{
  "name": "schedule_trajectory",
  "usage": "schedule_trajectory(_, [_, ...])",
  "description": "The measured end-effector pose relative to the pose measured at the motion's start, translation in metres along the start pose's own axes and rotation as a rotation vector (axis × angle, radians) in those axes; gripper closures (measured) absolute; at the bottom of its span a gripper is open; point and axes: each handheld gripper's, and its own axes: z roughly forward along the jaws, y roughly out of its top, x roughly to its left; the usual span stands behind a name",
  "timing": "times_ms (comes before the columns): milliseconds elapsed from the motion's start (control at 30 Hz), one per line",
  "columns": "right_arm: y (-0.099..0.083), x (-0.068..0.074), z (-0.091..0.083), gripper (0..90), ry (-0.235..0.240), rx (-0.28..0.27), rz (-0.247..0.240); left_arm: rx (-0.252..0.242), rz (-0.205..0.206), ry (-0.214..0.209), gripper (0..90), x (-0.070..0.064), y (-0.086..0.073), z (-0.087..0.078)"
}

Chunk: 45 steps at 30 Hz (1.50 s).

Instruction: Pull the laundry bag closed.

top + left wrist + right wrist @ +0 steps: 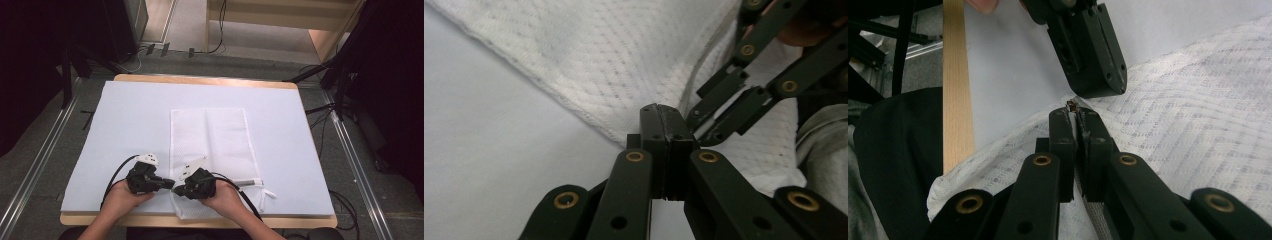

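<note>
A white mesh bag [207,135] lies flat on the white mat, its zipper [250,183] running along the near end. At the bag's near left corner, both grippers meet tip to tip. My left gripper [171,184] is shut, its jaws pinching the bag's edge [663,112] where the mesh [614,60] meets the mat. My right gripper [178,190] is shut too [1074,112], with a small brown zipper pull [1070,104] caught between its tips. The left gripper's black jaws [1093,50] hang just beyond it. The right gripper's linkage [734,107] crosses the left gripper view.
The white mat [130,120] covers a wooden table whose near edge [955,90] lies close to the grippers. Cables and dark stands sit on the floor around the table. A dark sleeve [893,165] is close on the left of the right gripper view.
</note>
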Motion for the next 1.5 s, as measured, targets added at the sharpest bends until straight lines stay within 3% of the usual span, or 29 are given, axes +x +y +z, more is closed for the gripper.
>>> schedule_trajectory(100, [-0.001, 0.0, 0.0, 88.5, 0.005, -0.002, 0.022, -0.011, 0.014, 0.015, 90.0, -0.002, -0.002, 0.001])
schedule_trajectory(233, [-0.001, -0.002, -0.001, 88.6, 0.008, 0.002, 0.07, -0.006, 0.068, 0.053, 90.0, -0.008, -0.002, 0.002])
schedule_trajectory(600, [-0.002, -0.002, -0.007, 88.9, -0.007, 0.019, 0.113, 0.002, 0.077, 0.074, 90.0, -0.011, -0.001, 0.002])
schedule_trajectory(933, [-0.014, -0.01, -0.027, 88.8, -0.015, 0.016, 0.15, 0.0, 0.059, 0.055, 90.0, -0.008, -0.001, 0.002])
schedule_trajectory(1167, [-0.021, -0.011, -0.03, 88.8, -0.014, -0.009, 0.127, -0.009, 0.051, 0.047, 90.0, -0.007, -0.002, 0.002])
schedule_trajectory(1500, [-0.034, -0.017, -0.045, 88.7, -0.021, -0.018, 0.131, -0.008, 0.04, 0.037, 90.0, -0.005, -0.002, 0.001])
